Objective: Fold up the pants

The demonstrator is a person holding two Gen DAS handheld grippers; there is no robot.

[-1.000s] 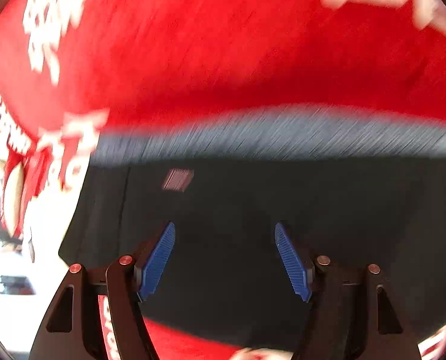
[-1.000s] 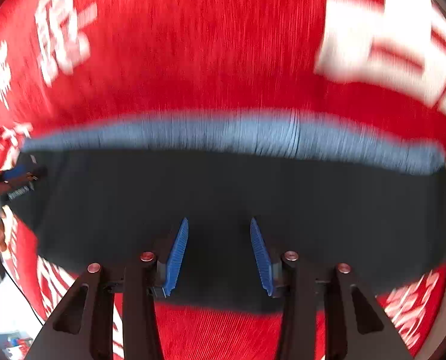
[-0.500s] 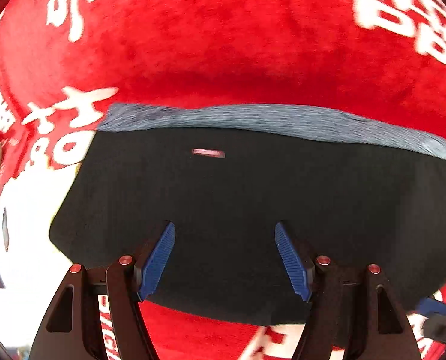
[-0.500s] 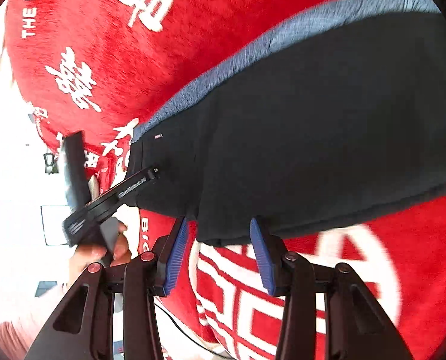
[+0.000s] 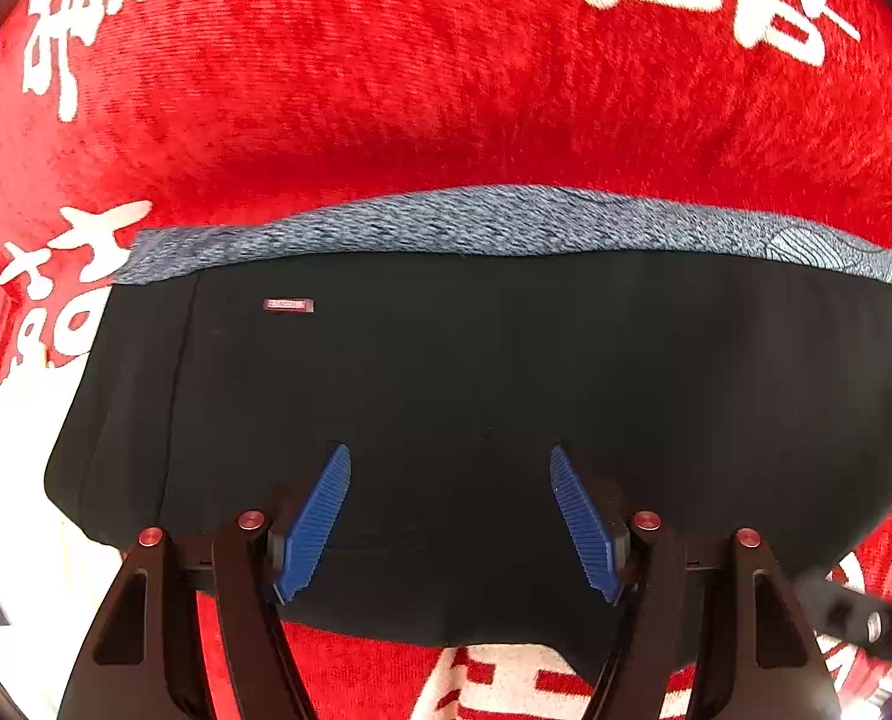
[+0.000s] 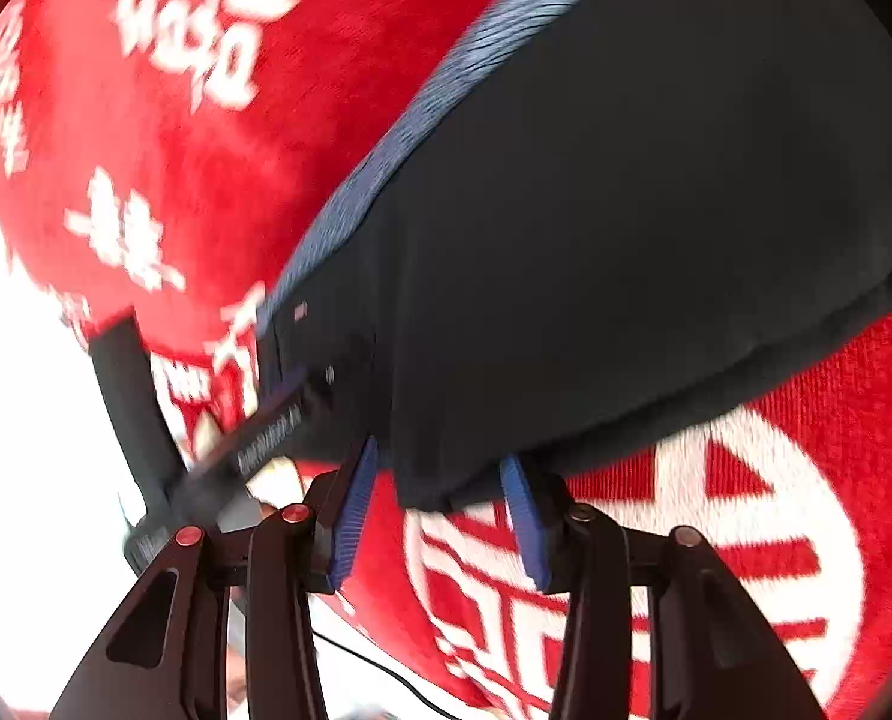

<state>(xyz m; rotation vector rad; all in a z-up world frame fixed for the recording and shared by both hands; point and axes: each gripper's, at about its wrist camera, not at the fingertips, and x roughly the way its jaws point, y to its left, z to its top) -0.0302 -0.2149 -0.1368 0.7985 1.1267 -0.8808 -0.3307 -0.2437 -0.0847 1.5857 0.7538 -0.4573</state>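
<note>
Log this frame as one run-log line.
left claw: open, over black folded pants | right claw: open at pants' near edge | red plush blanket underneath

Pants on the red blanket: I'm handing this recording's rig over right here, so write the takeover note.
Left claw: open, empty, over the middle of the black pants.
Right claw: open, empty, at the pants' near edge, a corner of cloth between its fingers, not pinched.
Pants lie flat on the red blanket, gray waistband on the far side.
Done: looks folded to a compact block.
Left: probably one more fold, or tidy edges.
</note>
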